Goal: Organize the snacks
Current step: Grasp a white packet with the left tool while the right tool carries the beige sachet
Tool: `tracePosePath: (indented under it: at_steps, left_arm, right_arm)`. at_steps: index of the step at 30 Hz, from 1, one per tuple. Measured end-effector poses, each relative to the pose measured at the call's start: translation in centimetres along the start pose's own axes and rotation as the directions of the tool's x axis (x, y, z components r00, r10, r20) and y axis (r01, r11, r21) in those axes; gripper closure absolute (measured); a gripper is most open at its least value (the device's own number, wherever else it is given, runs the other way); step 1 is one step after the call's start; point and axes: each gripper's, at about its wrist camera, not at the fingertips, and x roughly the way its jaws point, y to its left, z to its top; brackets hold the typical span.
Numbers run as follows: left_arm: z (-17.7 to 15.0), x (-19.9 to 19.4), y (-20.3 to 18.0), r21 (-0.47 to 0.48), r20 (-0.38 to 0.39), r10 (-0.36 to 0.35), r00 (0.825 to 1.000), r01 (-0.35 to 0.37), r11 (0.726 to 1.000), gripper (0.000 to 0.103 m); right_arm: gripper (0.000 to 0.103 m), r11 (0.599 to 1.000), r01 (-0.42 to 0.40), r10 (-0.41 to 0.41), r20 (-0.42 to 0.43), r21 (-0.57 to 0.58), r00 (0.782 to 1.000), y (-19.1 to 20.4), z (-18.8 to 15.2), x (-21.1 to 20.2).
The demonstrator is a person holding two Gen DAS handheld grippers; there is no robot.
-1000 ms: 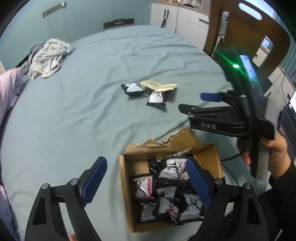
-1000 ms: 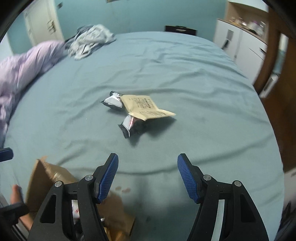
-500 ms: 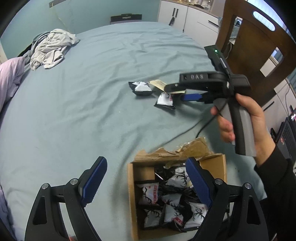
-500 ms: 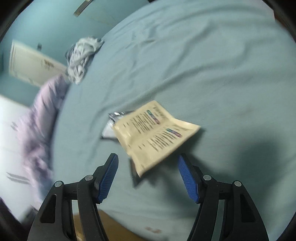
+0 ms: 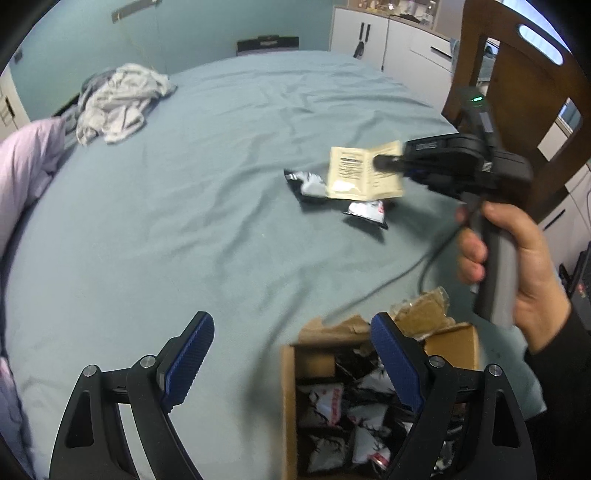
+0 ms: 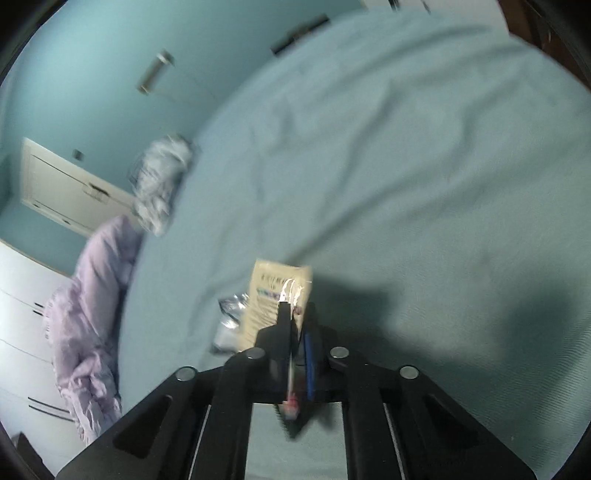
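Note:
My right gripper is shut on a beige snack packet and holds it just above the blue-green bed; the packet also shows in the right wrist view pinched between the fingers. Two black-and-white snack packets lie on the bed below it. My left gripper is open and empty, hovering over the near edge of an open cardboard box that holds several black-and-white packets.
A grey clothes pile and a lilac duvet lie at the bed's far left. A wooden chair and white cabinets stand to the right. A cable runs across the bed.
My right gripper has closed on the beige packet and lifted it off the two black packets. My left gripper stays open and has shifted slightly left of the box.

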Motion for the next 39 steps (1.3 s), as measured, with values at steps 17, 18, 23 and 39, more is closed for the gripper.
tracePosePath:
  at_steps: [17, 18, 23, 39]
  left_arm:
    - [9.4, 10.5, -10.5, 0.464, -0.178, 0.068, 0.982, 0.023, 0.885, 0.014]
    - [9.5, 11.7, -11.2, 0.486, -0.202, 0.088, 0.975, 0.021, 0.874, 0.015]
    - [9.7, 15.7, -12.0, 0.490, -0.283, 0.143, 0.948, 0.015, 0.872, 0.029]
    - [6.2, 4.3, -5.2, 0.199, -0.263, 0.041, 0.964, 0.013, 0.980, 0.094]
  right_arm:
    - [0.100, 0.989, 0.134, -0.110, 0.281, -0.069, 0.953, 0.6, -16.5, -23.4]
    - [0.100, 0.990, 0.131, -0.112, 0.269, -0.052, 0.956, 0.0, -17.7, -23.8]
    - [0.100, 0.995, 0.099, -0.091, 0.211, -0.027, 0.973, 0.0, -20.2, -24.1]
    - [0.100, 0.984, 0.160, -0.143, 0.174, -0.084, 0.974, 2.3, -16.7, -21.8]
